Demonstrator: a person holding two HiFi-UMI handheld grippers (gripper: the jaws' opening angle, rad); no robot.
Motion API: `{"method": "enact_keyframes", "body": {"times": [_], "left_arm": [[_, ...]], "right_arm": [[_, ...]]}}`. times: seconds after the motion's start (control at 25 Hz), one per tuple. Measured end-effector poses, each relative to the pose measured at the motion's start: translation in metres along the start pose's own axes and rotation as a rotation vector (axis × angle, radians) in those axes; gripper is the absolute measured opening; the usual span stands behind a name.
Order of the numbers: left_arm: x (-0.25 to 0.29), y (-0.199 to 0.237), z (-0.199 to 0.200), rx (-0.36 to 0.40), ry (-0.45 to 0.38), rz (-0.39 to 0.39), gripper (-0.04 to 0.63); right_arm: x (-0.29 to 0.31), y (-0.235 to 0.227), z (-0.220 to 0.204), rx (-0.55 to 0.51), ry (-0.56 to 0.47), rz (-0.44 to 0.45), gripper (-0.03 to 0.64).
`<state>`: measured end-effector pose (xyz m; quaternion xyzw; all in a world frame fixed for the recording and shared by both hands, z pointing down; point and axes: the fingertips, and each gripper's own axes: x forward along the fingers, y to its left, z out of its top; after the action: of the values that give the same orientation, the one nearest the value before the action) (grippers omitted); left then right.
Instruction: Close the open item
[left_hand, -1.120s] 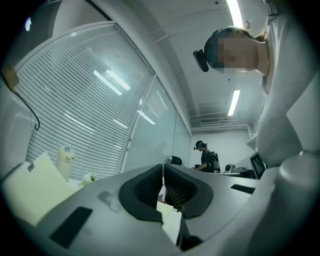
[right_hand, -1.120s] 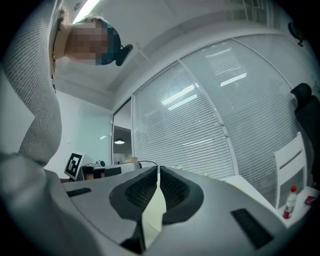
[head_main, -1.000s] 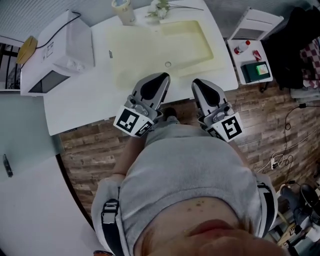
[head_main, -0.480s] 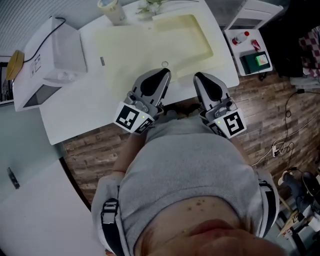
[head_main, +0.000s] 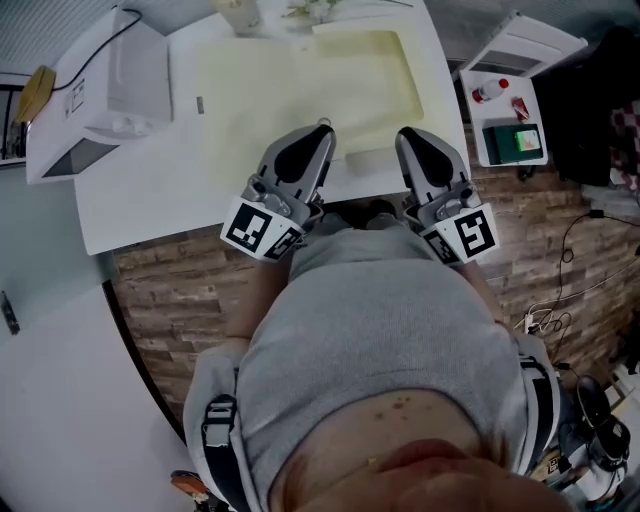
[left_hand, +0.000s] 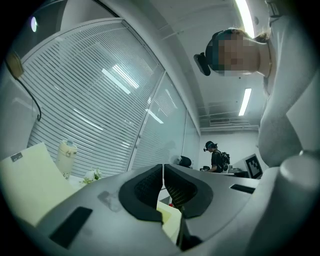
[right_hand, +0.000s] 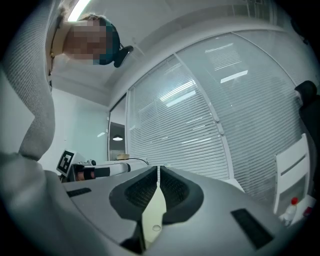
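**1. Left tool** (head_main: 322, 128): smooth, rounded grey moulded shell. The black cross-hatched pads are pressed together with nothing between them. A black-and-white marker cube sits at its rear.

**2. Right tool** (head_main: 408, 136): same build. The pads meet along a hairline seam and hold nothing.

**3. Open case** (head_main: 270, 90): pale yellow and matt, in two joined rectangular halves. It lies spread on the worktop (head_main: 140, 195), straight ahead of both tools. The flat half lies ahead of the left tool, with its near edge at that tool's tips. The shallow tray-like half has rounded corners and a raised rim, and lies ahead of the right tool, just beyond its tips.

**4. Worktop**: white, smooth, straight-edged.

**5. White box-shaped appliance** (head_main: 105, 95): a thin black cable runs over its top. It stands well to the left of the left tool.

**6. Small white side table** (head_main: 478, 125): stands to the right of the right tool. It carries a red-capped bottle (head_main: 488, 92) and a green-faced device (head_main: 515, 140).

**7. Floor** (head_main: 170, 290): brown wood-look planks, below the rear of both tools.

**8. Slatted blinds** (left_hand: 90, 110): pale horizontal slats, far ahead of the tools.
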<state>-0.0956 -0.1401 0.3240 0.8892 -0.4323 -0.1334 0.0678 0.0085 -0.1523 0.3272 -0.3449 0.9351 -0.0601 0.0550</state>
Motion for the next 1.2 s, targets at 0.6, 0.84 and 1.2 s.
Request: {"method": "enact_keyframes", "body": {"times": [0.6, 0.84, 1.2], "left_arm": [[-0.016, 0.003, -0.008, 0.035, -0.027, 0.265, 0.018], [-0.036, 0.006, -0.009, 0.055, -0.032, 0.399, 0.105], [-0.085, 0.027, -0.004, 0.061, -0.078, 0.653, 0.233]], "right_arm": [[0.013, -0.006, -0.012, 0.032, 0.053, 0.222, 0.074], [0.023, 0.005, -0.017, 0.031, 0.072, 0.322, 0.074], [0.034, 0.020, -0.029, 0.036, 0.108, 0.416, 0.074]]}}
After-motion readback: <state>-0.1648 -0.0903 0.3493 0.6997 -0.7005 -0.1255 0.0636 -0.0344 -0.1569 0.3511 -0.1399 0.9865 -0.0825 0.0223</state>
